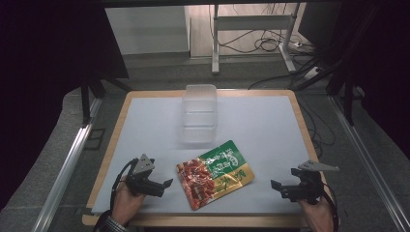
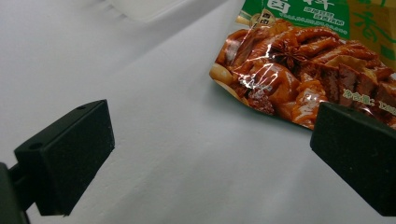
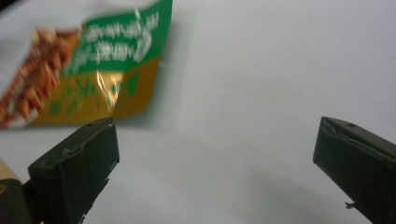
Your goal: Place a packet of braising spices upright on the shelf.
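Two grippers flanked a single snack packet (image 1: 215, 174) that lay flat on the white table (image 1: 270, 130), near its front edge and roughly midway between them. The left gripper (image 1: 164, 186) sat just beside the packet's red end, and the right gripper (image 1: 276, 186) stood a little farther off from the golden corner, so each pointed inward toward its own side of the packet. That arrangement suited a two-sided approach, with one tool ready at each end of a thin, floppy thing that would be awkward to lift by one edge alone.

Both tools were released. In the left gripper view the jaws stood wide apart over bare table, with the packet's printed food picture (image 2: 308, 70) just ahead of the right-hand jaw and nothing between them. In the right gripper view the jaws were likewise spread, and the packet (image 3: 93, 60) lay ahead and to the left; that picture was blurred, so the exact gap to the packet's corner was hard to judge.

A clear plastic box (image 1: 199, 113) stood farther back on the table, well apart from the packet and straight behind it. Its open top probably marked it as the place the packet was meant to go, which would explain the packet lying between the hands and the box.
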A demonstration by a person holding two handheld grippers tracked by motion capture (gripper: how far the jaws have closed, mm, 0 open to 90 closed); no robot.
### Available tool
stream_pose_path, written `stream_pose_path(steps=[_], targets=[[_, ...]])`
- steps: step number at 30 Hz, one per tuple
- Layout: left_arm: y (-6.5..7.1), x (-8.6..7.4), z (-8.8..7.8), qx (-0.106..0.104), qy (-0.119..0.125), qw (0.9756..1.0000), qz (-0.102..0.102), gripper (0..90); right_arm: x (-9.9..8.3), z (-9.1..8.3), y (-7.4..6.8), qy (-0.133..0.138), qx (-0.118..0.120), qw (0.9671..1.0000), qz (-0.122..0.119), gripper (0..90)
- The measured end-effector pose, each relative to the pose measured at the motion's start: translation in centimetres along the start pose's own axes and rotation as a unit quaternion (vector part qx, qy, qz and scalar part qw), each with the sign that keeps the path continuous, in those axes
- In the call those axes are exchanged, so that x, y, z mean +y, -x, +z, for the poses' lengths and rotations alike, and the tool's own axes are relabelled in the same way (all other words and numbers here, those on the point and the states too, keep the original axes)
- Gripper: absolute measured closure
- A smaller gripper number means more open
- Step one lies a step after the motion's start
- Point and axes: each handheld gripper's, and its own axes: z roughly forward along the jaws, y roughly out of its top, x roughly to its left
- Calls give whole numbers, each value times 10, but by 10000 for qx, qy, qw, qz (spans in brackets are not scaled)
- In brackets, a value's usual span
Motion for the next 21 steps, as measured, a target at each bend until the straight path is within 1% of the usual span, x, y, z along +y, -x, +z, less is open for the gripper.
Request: stream_pose_path(steps=[2,4,7,10,11,12,13,15,21], targets=[[0,0,1,-40,-5,10000,-15,0,1,1,3,230,42,9997,93,4],[0,0,1,-56,0,10000,-19,0,1,3,5,288,61,9995,130,0],[1,0,2,-61,-43,10000,31,0,-1,3,6,235,15,9997,118,0],[3,0,3,-83,-100,9999,85,0,0,0,3,276,-263,9993,-34,0],[3,1,4,-93,-113,9998,113,0,0,0,2,252,-310,9992,-53,0],[3,1,4,-87,-126,9998,134,0,-1,1,2,235,-322,9992,-77,0],[4,1,4,-86,-123,9998,133,0,-1,2,2,207,-279,9994,-61,0],[3,1,4,-92,-119,9998,123,0,-1,2,2,180,-270,9995,-52,0],[3,1,3,-76,-76,9999,87,0,-1,4,1,146,-291,9993,-186,0]])
